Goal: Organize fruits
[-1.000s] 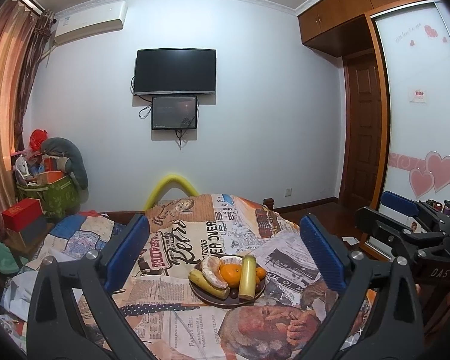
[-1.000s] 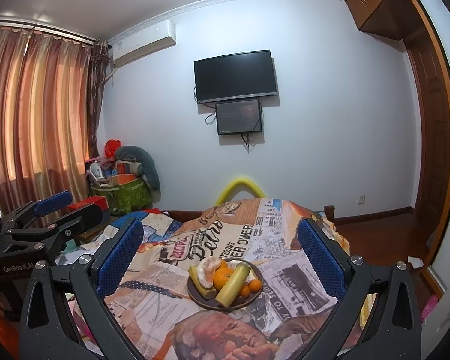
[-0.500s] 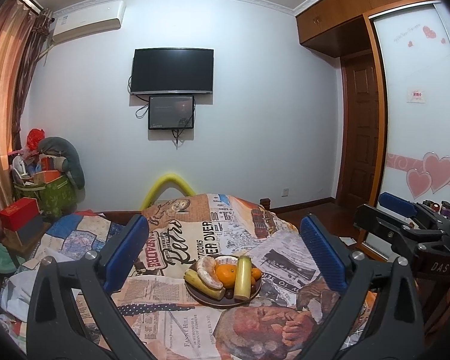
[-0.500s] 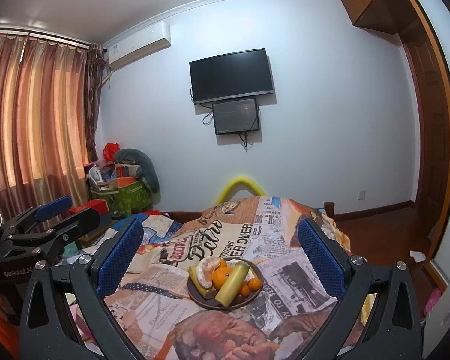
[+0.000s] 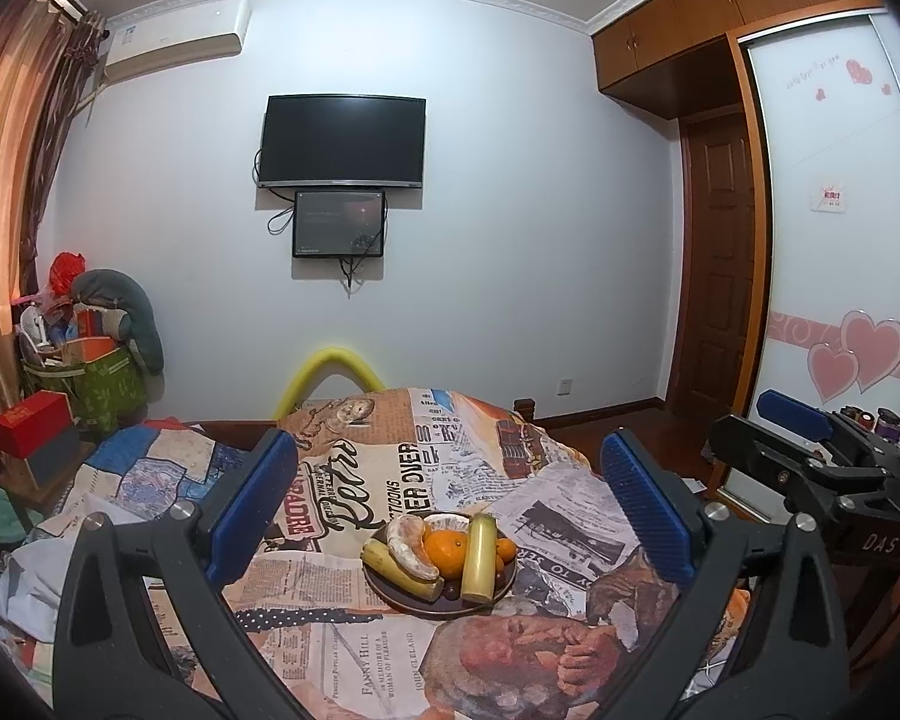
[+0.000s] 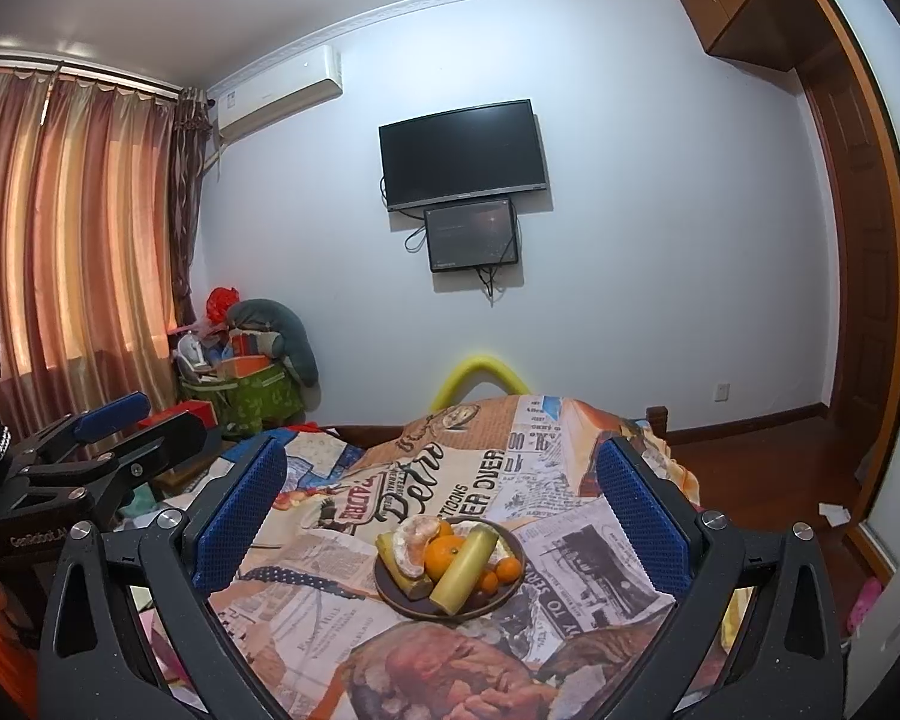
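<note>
Fruit on your plate [image 5: 390,591] hasn't shifted; your left gripper [image 5: 450,501] and right gripper [image 6: 444,510] still hover above the bed [image 5: 354,672], jaws spread, empty.

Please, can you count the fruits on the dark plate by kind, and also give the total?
On the plate:
Yellow banana pieces: 2
Peeled orange, in segments: 1
Large whole orange: 1
Small oranges: 2 seen in the right wrist view
Total: 6 that I can see; a dark item between them is unclear.
</note>
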`<state>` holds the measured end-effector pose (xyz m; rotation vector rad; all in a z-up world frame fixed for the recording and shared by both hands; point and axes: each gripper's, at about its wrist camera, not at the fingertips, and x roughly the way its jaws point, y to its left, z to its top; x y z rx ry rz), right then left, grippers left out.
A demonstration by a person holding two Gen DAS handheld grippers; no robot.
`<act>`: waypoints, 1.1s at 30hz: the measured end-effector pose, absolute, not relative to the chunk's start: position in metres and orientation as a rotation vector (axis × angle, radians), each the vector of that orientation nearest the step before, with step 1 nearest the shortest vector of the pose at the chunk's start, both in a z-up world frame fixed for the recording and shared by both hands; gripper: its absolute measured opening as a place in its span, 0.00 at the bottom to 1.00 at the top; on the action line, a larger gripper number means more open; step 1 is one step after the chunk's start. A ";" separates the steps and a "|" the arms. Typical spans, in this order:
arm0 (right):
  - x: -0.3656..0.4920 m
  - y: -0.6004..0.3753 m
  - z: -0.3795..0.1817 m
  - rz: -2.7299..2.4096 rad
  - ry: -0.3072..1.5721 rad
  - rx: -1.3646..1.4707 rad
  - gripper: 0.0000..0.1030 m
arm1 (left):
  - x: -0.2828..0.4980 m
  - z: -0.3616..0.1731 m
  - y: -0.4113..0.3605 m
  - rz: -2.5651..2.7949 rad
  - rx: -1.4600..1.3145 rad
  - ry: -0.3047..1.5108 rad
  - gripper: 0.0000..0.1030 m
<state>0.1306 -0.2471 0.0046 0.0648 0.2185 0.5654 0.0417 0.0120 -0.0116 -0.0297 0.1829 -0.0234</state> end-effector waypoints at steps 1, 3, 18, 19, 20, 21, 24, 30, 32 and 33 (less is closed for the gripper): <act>0.130 -0.247 0.005 0.565 0.218 0.064 1.00 | 0.042 -0.011 0.012 -0.024 -0.030 0.184 1.00; 0.131 -0.247 0.005 0.566 0.218 0.064 1.00 | 0.042 -0.012 0.012 -0.026 -0.031 0.185 1.00; 0.129 -0.247 0.009 0.563 0.207 0.044 1.00 | 0.042 -0.011 0.015 -0.027 -0.042 0.190 1.00; 0.130 -0.246 0.009 0.564 0.207 0.043 1.00 | 0.042 -0.011 0.016 -0.027 -0.042 0.189 1.00; 0.130 -0.246 0.010 0.564 0.206 0.042 1.00 | 0.042 -0.011 0.015 -0.027 -0.042 0.189 1.00; 0.130 -0.246 0.010 0.564 0.205 0.040 1.00 | 0.042 -0.011 0.015 -0.027 -0.043 0.189 1.00; 0.130 -0.245 0.009 0.563 0.204 0.038 1.00 | 0.042 -0.011 0.015 -0.028 -0.043 0.189 1.00; 0.133 -0.244 0.007 0.560 0.213 0.036 1.00 | 0.046 -0.011 0.016 -0.027 -0.049 0.196 1.00; 0.135 -0.244 0.005 0.556 0.219 0.037 1.00 | 0.048 -0.013 0.017 -0.027 -0.052 0.202 1.00; 0.137 -0.245 0.005 0.557 0.224 0.040 1.00 | 0.048 -0.013 0.017 -0.028 -0.054 0.204 1.00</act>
